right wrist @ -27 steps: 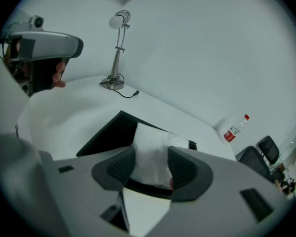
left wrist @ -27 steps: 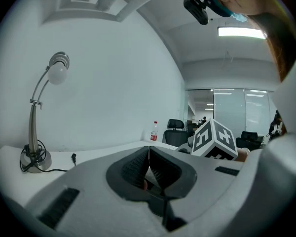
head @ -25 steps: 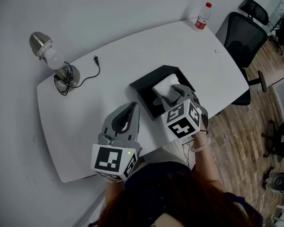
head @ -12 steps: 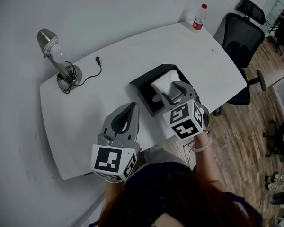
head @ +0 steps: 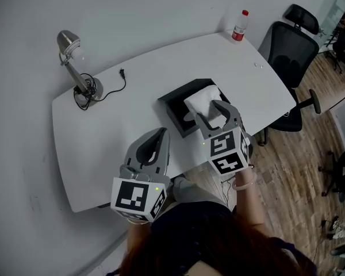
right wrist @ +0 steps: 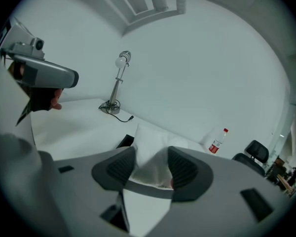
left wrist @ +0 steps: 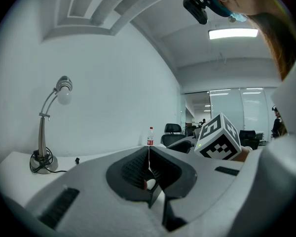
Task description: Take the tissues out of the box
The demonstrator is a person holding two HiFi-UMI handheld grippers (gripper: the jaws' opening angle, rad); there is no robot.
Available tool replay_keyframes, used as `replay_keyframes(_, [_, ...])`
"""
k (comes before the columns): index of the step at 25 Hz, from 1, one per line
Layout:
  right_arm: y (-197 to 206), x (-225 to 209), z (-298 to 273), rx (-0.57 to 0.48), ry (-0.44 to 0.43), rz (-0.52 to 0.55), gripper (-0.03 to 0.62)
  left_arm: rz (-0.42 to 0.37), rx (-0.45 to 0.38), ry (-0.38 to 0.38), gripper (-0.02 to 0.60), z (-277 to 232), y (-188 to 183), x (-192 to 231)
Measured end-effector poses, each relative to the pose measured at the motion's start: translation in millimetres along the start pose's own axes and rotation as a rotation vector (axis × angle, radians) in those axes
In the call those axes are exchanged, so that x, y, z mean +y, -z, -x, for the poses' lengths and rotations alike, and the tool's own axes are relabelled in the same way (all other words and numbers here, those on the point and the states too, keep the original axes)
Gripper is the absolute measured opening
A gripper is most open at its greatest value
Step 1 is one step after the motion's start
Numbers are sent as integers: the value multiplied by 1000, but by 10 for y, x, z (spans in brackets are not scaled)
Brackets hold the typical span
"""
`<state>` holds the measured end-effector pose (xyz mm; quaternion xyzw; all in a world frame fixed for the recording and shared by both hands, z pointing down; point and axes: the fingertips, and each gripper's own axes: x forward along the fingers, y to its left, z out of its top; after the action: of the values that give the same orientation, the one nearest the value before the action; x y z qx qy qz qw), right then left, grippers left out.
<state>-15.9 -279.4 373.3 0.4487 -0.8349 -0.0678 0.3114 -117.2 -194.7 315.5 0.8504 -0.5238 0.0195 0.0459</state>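
Note:
A black open box [head: 173,111] lies on the white table [head: 109,131], near its front edge. A white wad of tissues [head: 201,101] stands up out of the box. My right gripper [head: 213,115] is shut on the tissues; in the right gripper view the white tissue [right wrist: 149,141] fills the gap between both ribbed pads, with a corner of the box [right wrist: 124,141] below. My left gripper [head: 156,144] hovers over the table's front edge, left of the box, with its jaws shut and nothing between them [left wrist: 148,151].
A desk lamp [head: 75,68] with a loose cable and plug [head: 122,72] stands at the table's far left. A red-capped bottle [head: 238,26] stands at the far right corner. A black office chair [head: 290,48] sits past the table's right end, over wooden floor.
My right gripper has drawn back toward the person with the tissues in it, and the white wad now stands higher out of the box. The left gripper has stayed put.

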Motion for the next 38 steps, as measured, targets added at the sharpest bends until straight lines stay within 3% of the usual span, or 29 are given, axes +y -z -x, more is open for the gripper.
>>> replay_keyframes(25, [-51, 361, 961, -163, 24, -16, 219, -19, -38, -15, 25, 785, 2, -662])
replay_keyframes(38, [-113, 595, 1313, -234, 43, -39, 219, 12, -56, -32, 25, 1101, 53, -754])
